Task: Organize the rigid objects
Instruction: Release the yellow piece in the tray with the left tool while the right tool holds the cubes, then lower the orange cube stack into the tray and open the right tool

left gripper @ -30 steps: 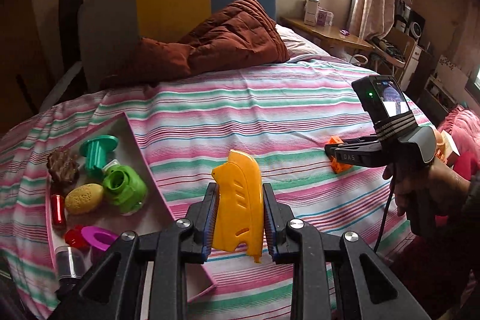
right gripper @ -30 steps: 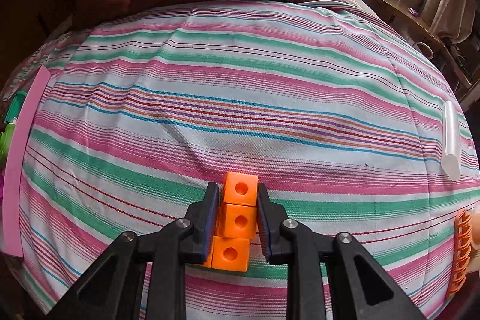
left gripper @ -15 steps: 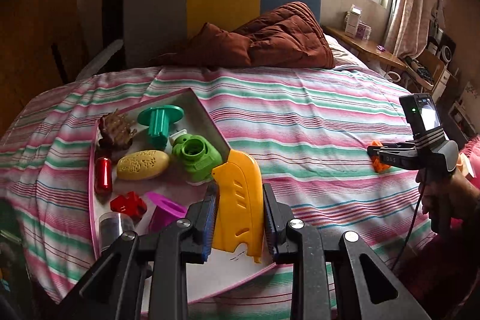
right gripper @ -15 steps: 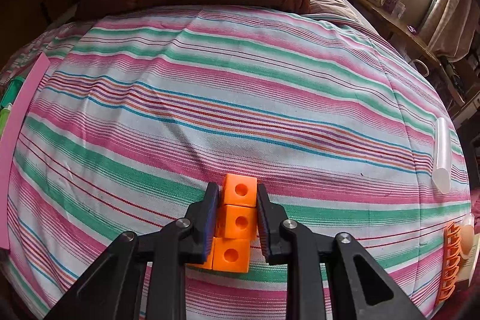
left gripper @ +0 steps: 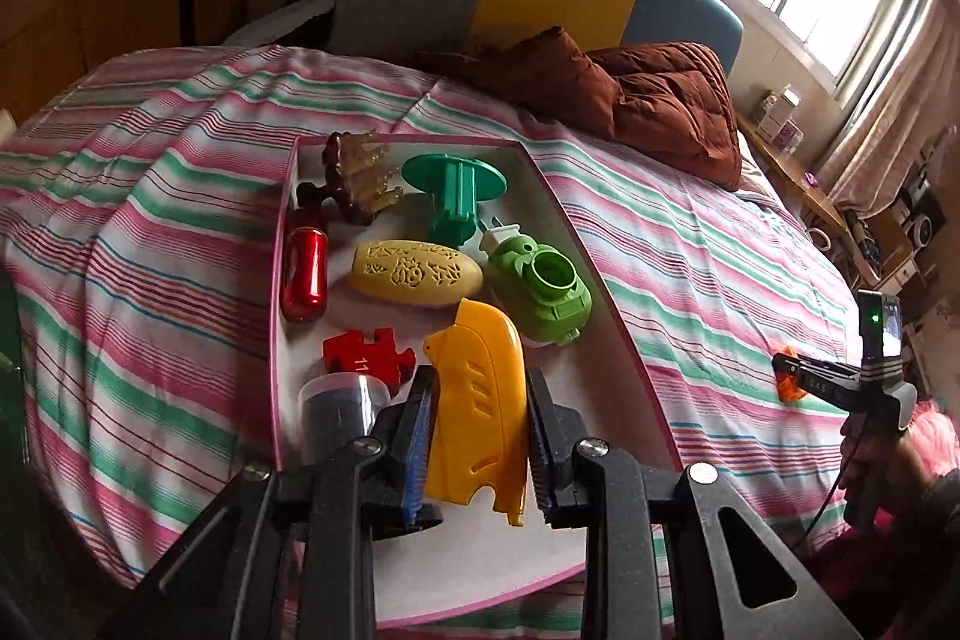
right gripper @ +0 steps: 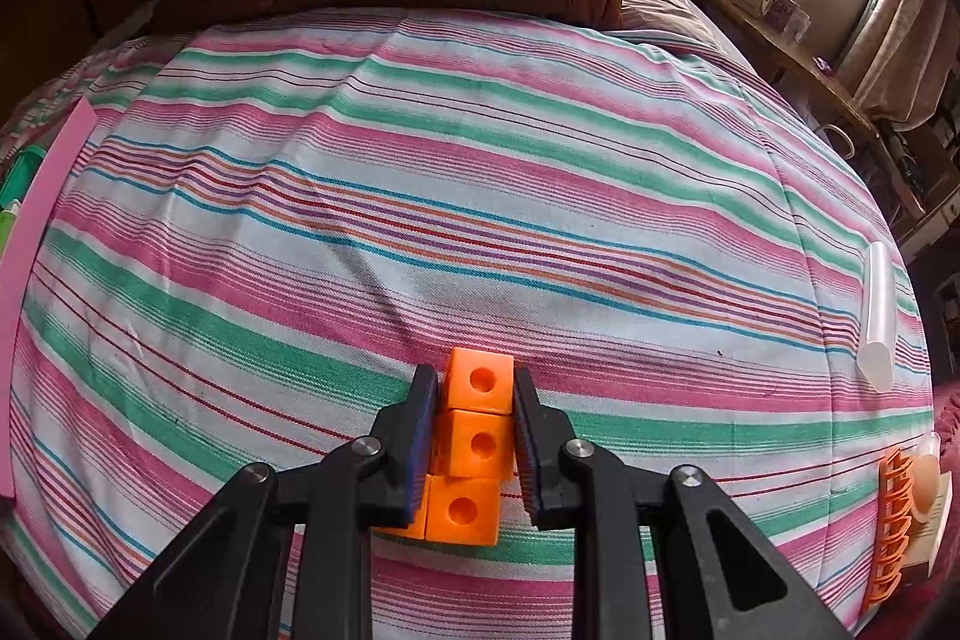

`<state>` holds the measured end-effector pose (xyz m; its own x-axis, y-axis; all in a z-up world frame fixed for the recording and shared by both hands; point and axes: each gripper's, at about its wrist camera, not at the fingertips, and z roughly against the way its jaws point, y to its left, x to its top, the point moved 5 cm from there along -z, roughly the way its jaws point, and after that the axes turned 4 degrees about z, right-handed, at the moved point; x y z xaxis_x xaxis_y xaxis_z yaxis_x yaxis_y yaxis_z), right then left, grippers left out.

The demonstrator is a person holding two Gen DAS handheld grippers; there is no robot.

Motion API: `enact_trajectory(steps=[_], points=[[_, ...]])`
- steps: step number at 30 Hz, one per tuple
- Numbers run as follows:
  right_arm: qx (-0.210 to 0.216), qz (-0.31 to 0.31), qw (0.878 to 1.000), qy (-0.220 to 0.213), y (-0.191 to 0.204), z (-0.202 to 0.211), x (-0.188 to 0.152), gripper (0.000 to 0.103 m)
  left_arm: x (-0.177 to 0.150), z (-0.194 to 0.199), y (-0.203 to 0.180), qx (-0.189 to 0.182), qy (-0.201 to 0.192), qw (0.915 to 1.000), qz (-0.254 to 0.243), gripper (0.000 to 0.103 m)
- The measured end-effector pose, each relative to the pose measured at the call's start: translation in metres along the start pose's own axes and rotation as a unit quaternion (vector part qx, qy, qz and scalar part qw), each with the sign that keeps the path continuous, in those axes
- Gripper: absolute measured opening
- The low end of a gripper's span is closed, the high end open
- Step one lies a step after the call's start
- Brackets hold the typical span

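Yellow plastic shell (left gripper: 477, 418) sits pinched in the left tool (left gripper: 478, 439) above the pink-rimmed tray (left gripper: 606, 280) of toys, while the right tool (right gripper: 473, 436) clamps orange cube blocks (right gripper: 474, 445) on the striped bed (right gripper: 480, 196).

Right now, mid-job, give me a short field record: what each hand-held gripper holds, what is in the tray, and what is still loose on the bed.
left hand-held gripper: shut on yellow plastic piece, over the tray's near end
right hand-held gripper: shut on orange cube block, low over the striped bedspread
tray: pink-rimmed, white floor, on the bed
tray contents: red cylinder, yellow oval, green toy, teal spool, red puzzle piece, brown claw clip
loose on bed: clear tube, orange rack
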<state>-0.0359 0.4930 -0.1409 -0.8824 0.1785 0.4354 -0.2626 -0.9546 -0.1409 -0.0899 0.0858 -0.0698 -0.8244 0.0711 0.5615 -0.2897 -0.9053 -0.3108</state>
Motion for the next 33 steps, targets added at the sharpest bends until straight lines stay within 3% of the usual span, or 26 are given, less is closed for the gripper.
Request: enact_trajectory(steps=[4,6,7,8,9,14,17,19,23,27,33], points=[[-0.002,0.001,1.0,0.001,0.0,0.0,0.0,0.023,0.007,-0.016,-0.006,0.001,0.004,1.0,-0.006,0.029],[0.0,-0.001,1.0,0.002,-0.001,0.0,0.0,0.023,0.013,-0.022,-0.004,0.019,0.001,0.9998,-0.002,0.031],[0.0,-0.002,1.0,0.002,-0.001,0.0,0.0,0.023,0.015,-0.025,-0.001,0.017,0.004,0.9998,0.004,0.043],[0.001,-0.003,1.0,0.003,-0.001,0.0,0.0,0.023,0.016,-0.028,0.003,0.022,0.009,0.9996,0.013,0.062],[0.001,-0.004,1.0,0.003,-0.001,0.0,0.0,0.023,0.017,-0.028,0.009,0.037,0.009,0.999,0.024,0.069],[-0.004,-0.006,1.0,0.004,0.001,0.003,0.001,0.023,0.015,-0.009,0.022,0.064,-0.019,0.9977,0.014,0.079],[0.022,-0.009,1.0,-0.005,0.01,0.014,0.003,0.019,0.011,0.003,0.027,0.074,-0.035,0.9967,0.004,0.093],[0.045,-0.008,0.999,-0.018,0.024,0.026,0.006,0.019,0.009,0.011,0.031,0.083,-0.046,0.9955,0.006,0.095],[0.106,0.024,0.992,-0.056,0.075,0.062,0.017,0.019,0.008,0.023,0.037,0.089,-0.056,0.9943,0.019,0.103],[0.188,0.079,0.975,-0.088,0.15,0.099,0.027,0.019,0.004,0.037,0.042,0.11,-0.067,0.9915,0.02,0.103],[0.23,0.166,0.955,-0.085,0.255,0.111,0.025,0.019,0.0,0.053,0.051,0.16,-0.083,0.9833,0.027,0.103]])
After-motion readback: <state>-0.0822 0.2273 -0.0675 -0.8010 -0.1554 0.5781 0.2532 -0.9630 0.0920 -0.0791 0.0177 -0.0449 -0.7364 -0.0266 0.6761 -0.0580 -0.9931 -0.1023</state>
